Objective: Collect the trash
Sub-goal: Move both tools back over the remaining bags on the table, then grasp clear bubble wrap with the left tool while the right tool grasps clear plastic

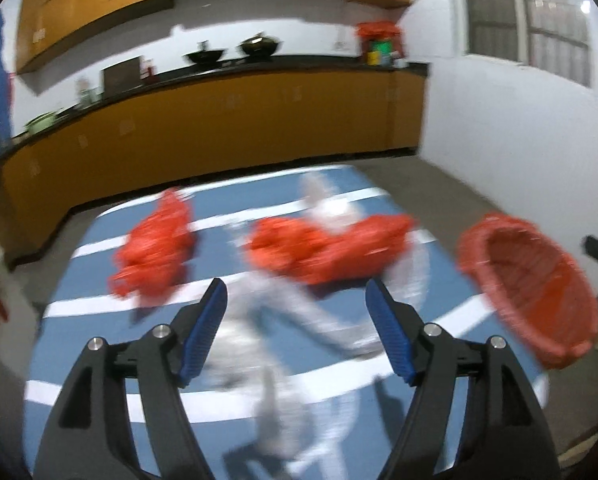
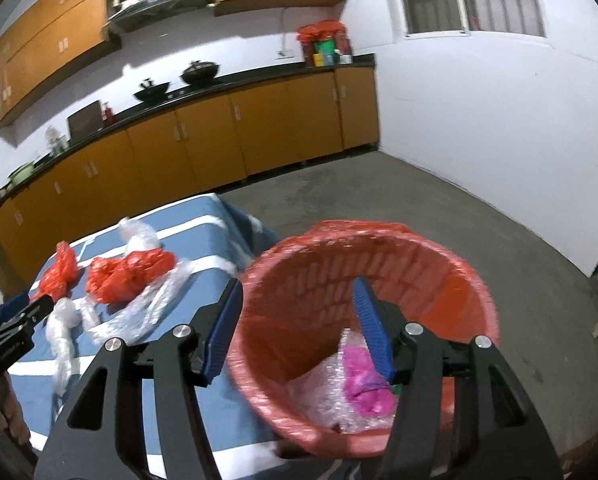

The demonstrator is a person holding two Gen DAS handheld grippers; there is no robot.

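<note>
You had the red basket tilted at the table's edge, your right gripper straddling its near rim, fingers spread, not pinching. Your left gripper hung released, empty, over the clear plastic. Red bags lay beyond the basket's left. Next, I judged, you needed to close on that plastic.

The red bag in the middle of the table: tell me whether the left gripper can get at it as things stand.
Probably yes. The left gripper is open and aimed toward the red bag, with only loose clear plastic wrap lying between; blur hides finer detail.
</note>
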